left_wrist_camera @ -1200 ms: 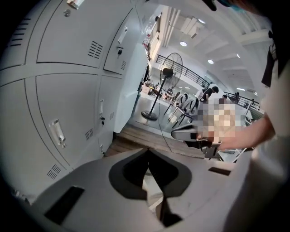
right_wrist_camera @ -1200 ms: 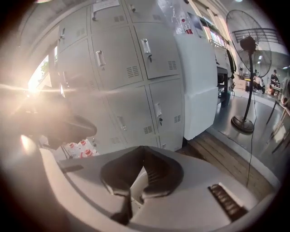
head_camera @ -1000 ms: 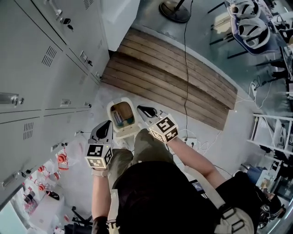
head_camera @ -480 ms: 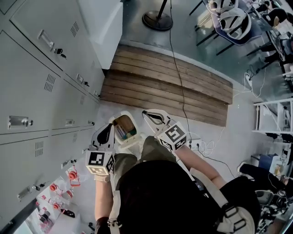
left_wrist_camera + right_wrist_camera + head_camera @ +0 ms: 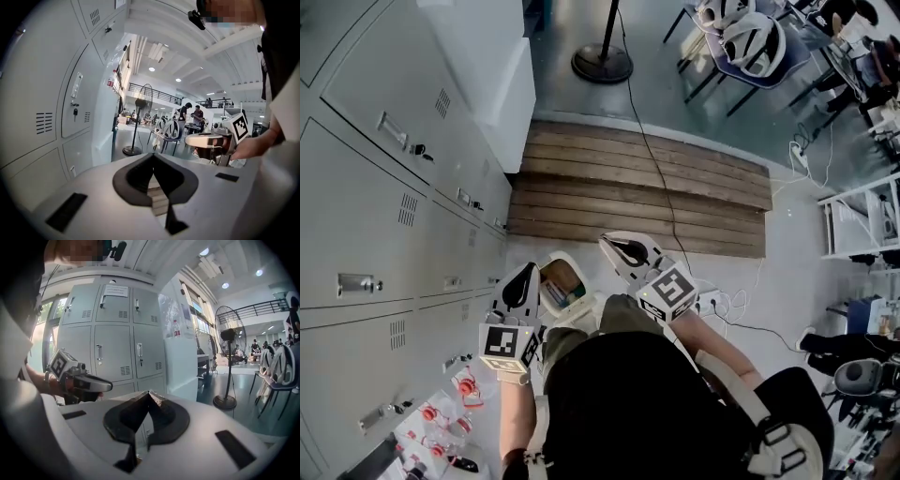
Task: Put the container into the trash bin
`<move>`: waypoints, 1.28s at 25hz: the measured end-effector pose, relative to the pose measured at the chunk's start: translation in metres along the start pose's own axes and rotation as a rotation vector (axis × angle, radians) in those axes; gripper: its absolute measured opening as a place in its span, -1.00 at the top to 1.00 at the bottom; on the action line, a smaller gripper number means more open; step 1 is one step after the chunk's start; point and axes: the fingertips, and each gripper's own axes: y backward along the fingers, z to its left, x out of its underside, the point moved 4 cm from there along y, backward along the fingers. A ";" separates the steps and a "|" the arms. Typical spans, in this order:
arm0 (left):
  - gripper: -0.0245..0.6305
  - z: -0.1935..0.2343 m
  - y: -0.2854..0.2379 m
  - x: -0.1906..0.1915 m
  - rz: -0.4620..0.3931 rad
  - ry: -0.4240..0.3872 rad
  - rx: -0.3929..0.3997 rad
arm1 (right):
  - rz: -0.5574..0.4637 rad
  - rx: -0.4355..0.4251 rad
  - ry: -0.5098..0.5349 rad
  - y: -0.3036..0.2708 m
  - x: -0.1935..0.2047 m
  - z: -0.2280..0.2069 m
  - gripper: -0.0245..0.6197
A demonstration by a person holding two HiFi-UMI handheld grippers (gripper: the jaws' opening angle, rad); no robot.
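Head view: the trash bin (image 5: 565, 309) sits on the floor by the lockers (image 5: 384, 187), just ahead of the person's legs. The pale thing lying inside it looks like the container (image 5: 569, 292) to me. The left tool (image 5: 521, 279) hovers beside the bin, the right tool (image 5: 622, 248) just past it.

Left gripper view: tips pressed together, nothing between them.

Right gripper view: same deal, closed and empty.

I'd guess the container's light, thin-walled and easy to crush, so pinch it gently at the rim.

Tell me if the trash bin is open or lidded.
Open: the head view looks down past the rim of the trash bin, and items show inside it.
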 end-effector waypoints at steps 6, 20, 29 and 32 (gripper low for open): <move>0.90 0.000 0.000 -0.032 -0.063 -0.057 0.009 | -0.050 0.030 0.018 0.011 -0.025 -0.006 0.88; 0.90 -0.010 0.014 -0.074 -0.115 -0.115 0.007 | -0.148 0.060 0.062 0.031 -0.066 -0.006 0.88; 0.90 -0.017 0.024 -0.085 -0.151 -0.146 -0.001 | -0.174 0.044 0.075 0.038 -0.073 0.005 0.88; 0.90 -0.021 0.026 -0.083 -0.141 -0.132 -0.003 | -0.167 0.032 0.064 0.038 -0.070 0.009 0.88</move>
